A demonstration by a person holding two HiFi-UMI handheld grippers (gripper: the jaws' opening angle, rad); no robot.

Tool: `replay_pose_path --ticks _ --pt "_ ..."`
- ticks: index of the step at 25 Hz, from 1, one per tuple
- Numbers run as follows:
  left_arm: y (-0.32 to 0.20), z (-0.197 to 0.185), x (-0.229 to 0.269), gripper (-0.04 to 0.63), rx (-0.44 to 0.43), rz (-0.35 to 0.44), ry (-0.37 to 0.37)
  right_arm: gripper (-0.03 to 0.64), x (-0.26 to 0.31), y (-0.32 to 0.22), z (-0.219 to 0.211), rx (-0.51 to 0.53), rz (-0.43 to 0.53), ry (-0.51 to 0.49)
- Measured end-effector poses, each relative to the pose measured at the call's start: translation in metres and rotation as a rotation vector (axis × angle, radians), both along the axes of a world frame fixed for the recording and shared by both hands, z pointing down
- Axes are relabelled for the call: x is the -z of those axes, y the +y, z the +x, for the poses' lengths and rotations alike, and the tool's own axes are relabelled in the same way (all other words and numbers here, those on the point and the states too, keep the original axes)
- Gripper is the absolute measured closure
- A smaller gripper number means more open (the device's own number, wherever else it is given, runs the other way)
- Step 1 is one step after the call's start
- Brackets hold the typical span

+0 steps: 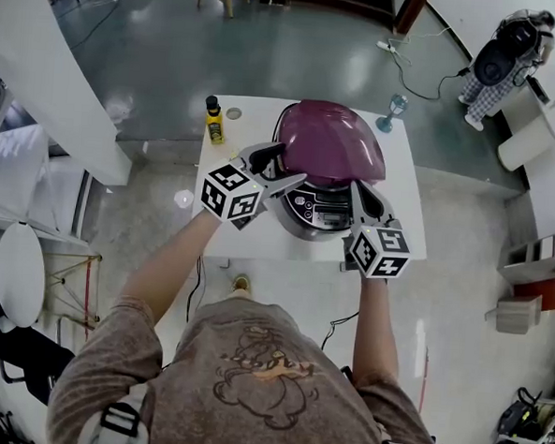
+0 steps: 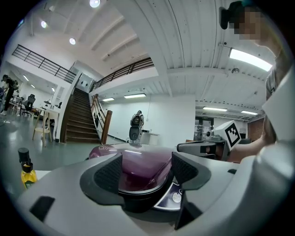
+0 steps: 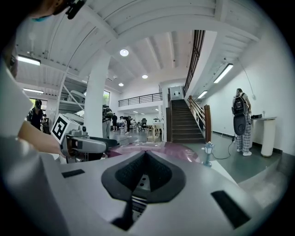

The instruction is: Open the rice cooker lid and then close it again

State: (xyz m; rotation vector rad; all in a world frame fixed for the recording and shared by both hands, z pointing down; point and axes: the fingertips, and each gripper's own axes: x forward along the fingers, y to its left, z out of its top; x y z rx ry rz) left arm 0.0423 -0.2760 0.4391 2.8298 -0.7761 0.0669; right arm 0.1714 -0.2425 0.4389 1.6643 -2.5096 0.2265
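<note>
Lid (image 1: 331,140) sits ahead of wide jaws of left gripper (image 1: 283,166); right gripper (image 1: 362,195) jaws together

Large open office hall, staircase (image 3: 186,120), mezzanine railing (image 3: 140,98), ceiling strip lights (image 2: 249,59)

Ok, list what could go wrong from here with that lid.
1. The left gripper has its jaws apart with the edge of the glossy purple lid between them, gripping nothing; it may slip off on the lift.
2. The right gripper, shut, sits by the control panel and could press a button.
3. The yellow bottle stands near the left gripper; a wide swing might knock it over.
</note>
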Motion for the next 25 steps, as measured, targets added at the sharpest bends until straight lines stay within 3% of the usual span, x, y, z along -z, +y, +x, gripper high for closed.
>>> replay_pose_path --ticks 25 --pt "0.003 -0.002 -0.017 0.253 -0.011 -0.043 -0.012 0.611 -0.023 -0.011 -0.002 0.006 -0.073 0.1"
